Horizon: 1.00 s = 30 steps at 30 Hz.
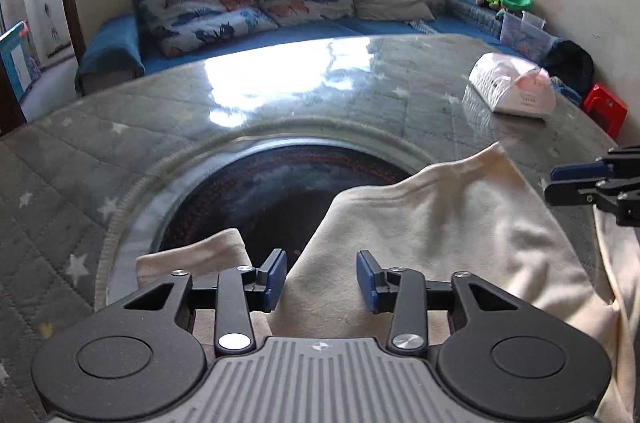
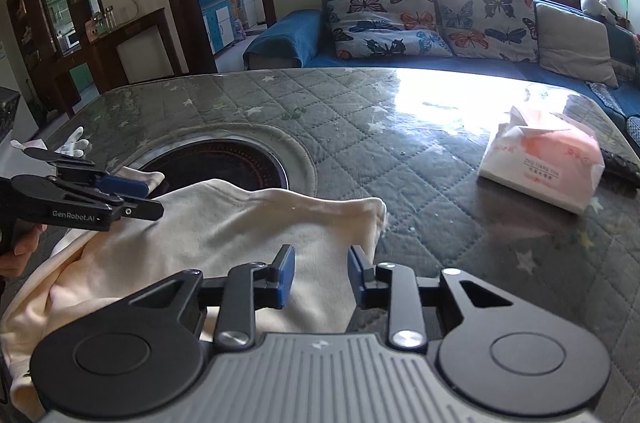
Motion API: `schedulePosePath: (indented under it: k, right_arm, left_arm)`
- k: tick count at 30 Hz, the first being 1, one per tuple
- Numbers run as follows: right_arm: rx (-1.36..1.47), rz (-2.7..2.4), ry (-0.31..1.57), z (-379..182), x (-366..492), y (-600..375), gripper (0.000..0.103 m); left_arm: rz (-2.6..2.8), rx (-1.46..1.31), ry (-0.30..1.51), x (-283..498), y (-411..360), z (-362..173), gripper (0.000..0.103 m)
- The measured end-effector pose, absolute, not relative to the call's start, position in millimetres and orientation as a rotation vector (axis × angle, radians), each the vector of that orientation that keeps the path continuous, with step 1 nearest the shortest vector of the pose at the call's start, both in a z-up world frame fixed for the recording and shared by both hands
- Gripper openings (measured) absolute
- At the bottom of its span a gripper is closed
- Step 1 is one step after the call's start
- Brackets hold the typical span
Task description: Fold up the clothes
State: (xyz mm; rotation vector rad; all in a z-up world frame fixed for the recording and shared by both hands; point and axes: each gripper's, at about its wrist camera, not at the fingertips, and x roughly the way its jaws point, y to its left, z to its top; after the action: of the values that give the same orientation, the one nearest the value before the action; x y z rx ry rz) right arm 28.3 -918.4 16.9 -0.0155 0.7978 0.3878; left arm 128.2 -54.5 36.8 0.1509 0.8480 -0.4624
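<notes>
A cream garment (image 1: 440, 243) lies partly folded on the quilted table, over the edge of a dark round inset (image 1: 280, 199). It also shows in the right wrist view (image 2: 208, 235). My left gripper (image 1: 322, 279) is open just above the garment's near part, holding nothing. A separate cream flap (image 1: 192, 255) lies to its left. My right gripper (image 2: 320, 277) is open over the garment's right edge, holding nothing. The left gripper also shows in the right wrist view (image 2: 132, 199), and the right gripper shows in the left wrist view (image 1: 568, 183).
A tissue pack (image 2: 540, 163) lies on the table to the right, also in the left wrist view (image 1: 512, 87). A white glove (image 2: 74, 143) lies at the far left. A blue sofa with butterfly cushions (image 2: 420, 23) stands behind the table (image 2: 360, 127).
</notes>
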Motion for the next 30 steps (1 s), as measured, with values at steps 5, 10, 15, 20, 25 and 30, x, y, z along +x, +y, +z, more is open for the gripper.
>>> schedulePosePath:
  k: [5,10,15,20,25,30]
  right_arm:
    - [-0.018,0.398,0.809,12,35,-920,0.029]
    - [-0.014,0.399,0.824,5,40,-923,0.029]
    - [-0.011,0.389,0.822,5,38,-927,0.029]
    - [-0.008,0.369,0.812,8,38,-934,0.029]
    - [0.008,0.364,0.786,16,35,-936,0.029]
    - [0.003,0.431,0.743,29,25,-921,0.033]
  left_arm:
    - [-0.488,0.125,0.863,132,-51,29,0.030]
    - [-0.496,0.112,0.836,125,-52,36,0.007]
    - [-0.543,0.117,0.753,96,-63,56,0.005]
    - [-0.628,0.215,0.682,51,-87,65,0.005]
    - [-0.739,0.284,0.701,17,-109,52,0.006]
    - [-0.787,0.284,0.774,8,-118,34,0.010]
